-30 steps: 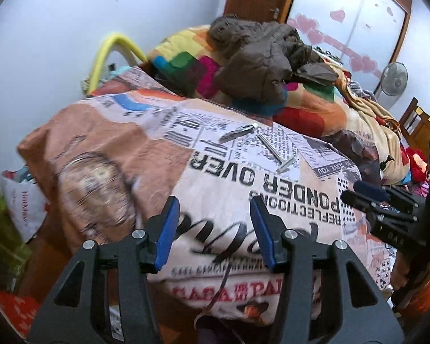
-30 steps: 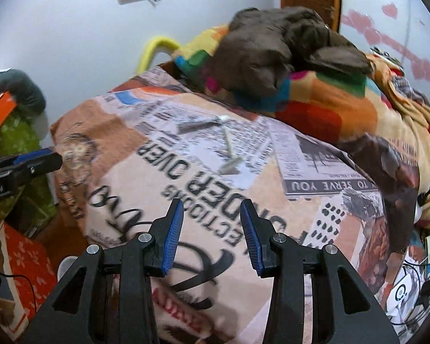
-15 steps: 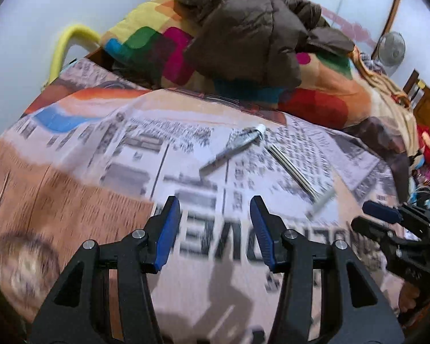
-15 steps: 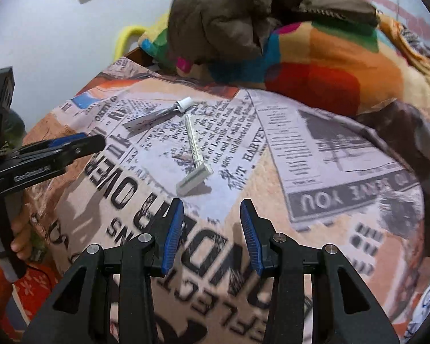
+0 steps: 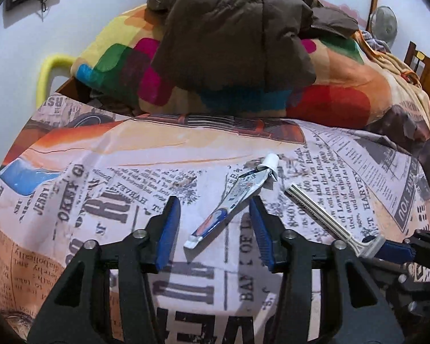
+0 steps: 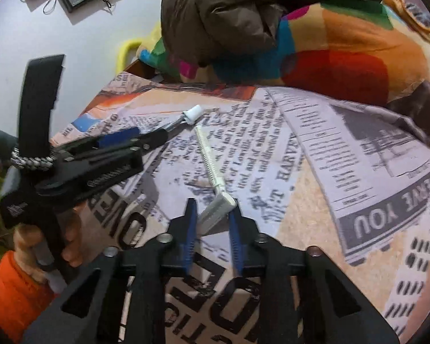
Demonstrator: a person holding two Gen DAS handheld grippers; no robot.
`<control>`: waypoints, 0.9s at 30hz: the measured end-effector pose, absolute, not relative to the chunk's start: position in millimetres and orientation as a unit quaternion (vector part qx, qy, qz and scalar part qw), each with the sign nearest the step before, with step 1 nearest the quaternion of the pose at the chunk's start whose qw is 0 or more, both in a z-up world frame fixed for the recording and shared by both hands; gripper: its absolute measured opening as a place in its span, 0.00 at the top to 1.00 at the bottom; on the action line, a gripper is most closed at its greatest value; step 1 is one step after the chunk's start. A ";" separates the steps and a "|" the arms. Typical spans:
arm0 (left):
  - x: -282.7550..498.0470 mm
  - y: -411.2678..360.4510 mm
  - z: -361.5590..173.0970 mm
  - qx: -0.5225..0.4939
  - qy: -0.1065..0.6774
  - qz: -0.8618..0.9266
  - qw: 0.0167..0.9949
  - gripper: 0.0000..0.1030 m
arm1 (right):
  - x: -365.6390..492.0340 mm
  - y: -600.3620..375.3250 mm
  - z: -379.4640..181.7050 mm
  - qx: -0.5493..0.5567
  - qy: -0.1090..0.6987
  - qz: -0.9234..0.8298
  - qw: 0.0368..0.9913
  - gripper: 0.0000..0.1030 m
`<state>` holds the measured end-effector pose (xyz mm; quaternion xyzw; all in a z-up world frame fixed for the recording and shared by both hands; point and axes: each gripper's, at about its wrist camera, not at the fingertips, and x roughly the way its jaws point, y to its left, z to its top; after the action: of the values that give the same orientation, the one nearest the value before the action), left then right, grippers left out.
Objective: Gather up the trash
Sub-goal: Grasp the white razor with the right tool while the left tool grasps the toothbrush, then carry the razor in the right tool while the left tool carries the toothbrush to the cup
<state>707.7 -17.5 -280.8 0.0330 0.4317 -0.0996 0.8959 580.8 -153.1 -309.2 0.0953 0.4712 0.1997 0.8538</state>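
Note:
A flattened toothpaste tube (image 5: 229,203) with a white cap (image 5: 271,162) lies on the newspaper-print bedspread (image 5: 100,172). My left gripper (image 5: 213,215) straddles the tube's lower half; its jaws are closing, and the left pad stands clear of the tube. A white disposable razor (image 5: 321,215) lies just right of the tube. In the right wrist view my right gripper (image 6: 213,215) is shut on the razor (image 6: 218,207) at its head, while the handle points away. The left gripper (image 6: 154,140) comes in from the left, held by a hand (image 6: 43,246) in an orange sleeve.
A brown jacket (image 5: 229,28) lies on a multicoloured blanket (image 5: 329,100) heaped at the far side of the bed. A yellow tube frame (image 5: 47,68) stands by the wall at left. A fan (image 5: 384,25) and a wooden chair (image 5: 427,68) are at far right.
Both grippers have come forward and down onto the bedspread. The right jaws have shut on the razor's head. The left jaws have narrowed around the toothpaste tube.

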 end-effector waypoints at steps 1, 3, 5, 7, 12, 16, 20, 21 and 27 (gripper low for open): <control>708.9 -18.3 -283.4 0.033 0.438 -0.101 0.893 0.68 | 580.3 -154.6 -309.5 0.106 0.473 0.202 0.851 0.87; 708.6 -20.1 -285.7 0.037 0.439 -0.097 0.892 0.81 | 579.2 -154.8 -308.6 0.100 0.469 0.192 0.856 0.90; 705.0 -21.4 -285.6 0.039 0.441 -0.098 0.891 0.97 | 576.7 -154.0 -306.5 0.089 0.462 0.184 0.863 0.90; 700.1 -20.7 -285.5 0.035 0.445 -0.096 0.889 0.98 | 571.5 -156.4 -302.7 0.088 0.458 0.183 0.865 0.90; 673.2 -15.4 -273.5 0.021 0.446 -0.098 0.890 0.98 | 558.4 -162.4 -291.1 0.082 0.451 0.178 0.871 0.90; 645.8 -6.2 -252.7 -0.006 0.445 -0.095 0.890 0.98 | 545.3 -167.5 -274.1 0.082 0.447 0.178 0.873 0.90; 621.7 -0.5 -234.3 -0.025 0.461 -0.088 0.883 0.98 | 530.1 -165.9 -251.7 0.075 0.439 0.180 0.877 0.90; 614.6 0.7 -228.7 -0.028 0.463 -0.086 0.882 0.98 | 527.8 -165.4 -247.7 0.071 0.436 0.181 0.879 0.90; 572.8 10.8 -193.3 -0.033 0.449 -0.073 0.890 0.98 | 501.6 -159.3 -207.0 0.048 0.406 0.189 0.893 0.90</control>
<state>572.8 10.8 -193.3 -0.0326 0.4487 -0.0729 0.8901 501.6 -159.3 -207.0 0.0485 0.4056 0.1885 0.8931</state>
